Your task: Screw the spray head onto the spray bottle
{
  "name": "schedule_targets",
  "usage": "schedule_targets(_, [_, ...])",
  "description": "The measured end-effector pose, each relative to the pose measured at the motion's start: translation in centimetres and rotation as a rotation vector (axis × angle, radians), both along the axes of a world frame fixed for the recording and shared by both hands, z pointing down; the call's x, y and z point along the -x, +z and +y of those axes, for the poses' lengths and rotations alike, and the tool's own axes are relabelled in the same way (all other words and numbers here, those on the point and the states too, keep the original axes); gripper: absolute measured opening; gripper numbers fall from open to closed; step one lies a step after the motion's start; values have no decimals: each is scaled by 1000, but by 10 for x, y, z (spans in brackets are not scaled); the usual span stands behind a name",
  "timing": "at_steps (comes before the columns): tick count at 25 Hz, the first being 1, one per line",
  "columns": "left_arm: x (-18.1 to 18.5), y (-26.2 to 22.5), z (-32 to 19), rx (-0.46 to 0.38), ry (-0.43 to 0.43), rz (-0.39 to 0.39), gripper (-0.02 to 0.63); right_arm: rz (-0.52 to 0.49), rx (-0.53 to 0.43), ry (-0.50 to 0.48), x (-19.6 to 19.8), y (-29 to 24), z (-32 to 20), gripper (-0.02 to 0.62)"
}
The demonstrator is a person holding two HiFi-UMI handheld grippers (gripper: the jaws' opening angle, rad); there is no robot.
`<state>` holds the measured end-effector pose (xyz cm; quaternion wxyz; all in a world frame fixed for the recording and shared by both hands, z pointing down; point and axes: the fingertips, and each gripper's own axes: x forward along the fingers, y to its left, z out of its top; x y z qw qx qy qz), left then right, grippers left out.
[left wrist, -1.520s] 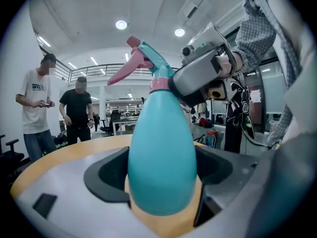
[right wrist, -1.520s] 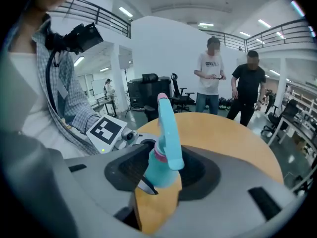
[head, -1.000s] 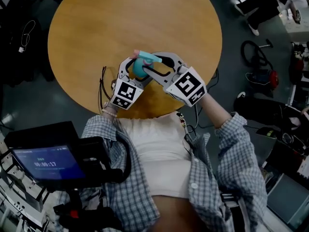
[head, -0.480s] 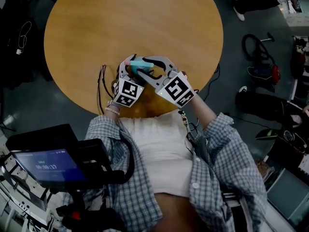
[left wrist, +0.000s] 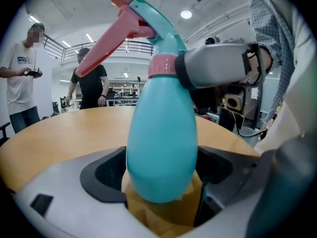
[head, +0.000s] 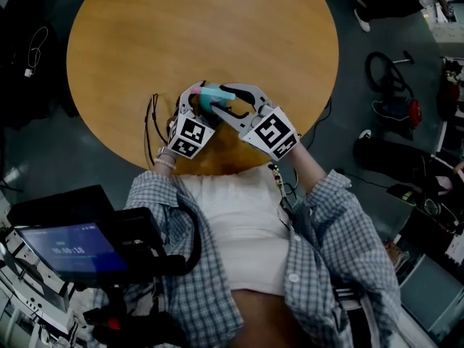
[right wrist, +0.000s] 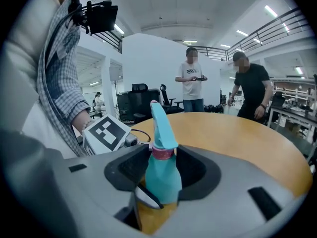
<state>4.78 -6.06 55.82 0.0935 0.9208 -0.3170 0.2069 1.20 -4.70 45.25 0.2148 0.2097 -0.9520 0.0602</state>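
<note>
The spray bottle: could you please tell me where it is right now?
In the head view, the spray bottle is over the near edge of the table, just ahead of the person, held by both the left gripper and the right gripper.

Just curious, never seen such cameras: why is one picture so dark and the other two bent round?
Head view: dim, only the table catches light. Left gripper view: wide lens, black corners, bottle bulging, ceiling lamp glaring. Right gripper view: same curve, railing bowed.
</note>
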Motion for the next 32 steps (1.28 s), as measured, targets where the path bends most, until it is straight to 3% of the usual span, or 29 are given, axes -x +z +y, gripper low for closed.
schedule_targets(8, [14,7,18,38,11,13,417,-9,49,1,-8,12,3,195])
schedule_targets(13, [45,-3,21,54,-67,52,417,-48,79,82,-38,17,-9,195])
schedule_targets(17, [67,-7,22,24,-110,16,416,-62,95,183,-63,26,-19,195])
schedule_targets(19, [75,-11,23,-4,-136,-2,270,-43,84,213,-69,33,-16,193])
schedule_targets(20, [78,-13,24,-18,-148,-10,231,-31,77,229,-71,37,-13,169])
schedule_targets(22, [82,-16,26,-30,-168,-14,9,-7,66,266,-74,45,-9,68])
schedule_targets(23, [83,-16,28,-27,-172,-6,5,-3,65,280,-75,48,-6,15])
schedule_targets(25, [82,-17,31,-10,-170,24,5,-18,76,302,-76,52,-1,-3])
schedule_targets(32, [84,-16,31,19,-195,71,5,-6,97,375,-86,68,8,-5])
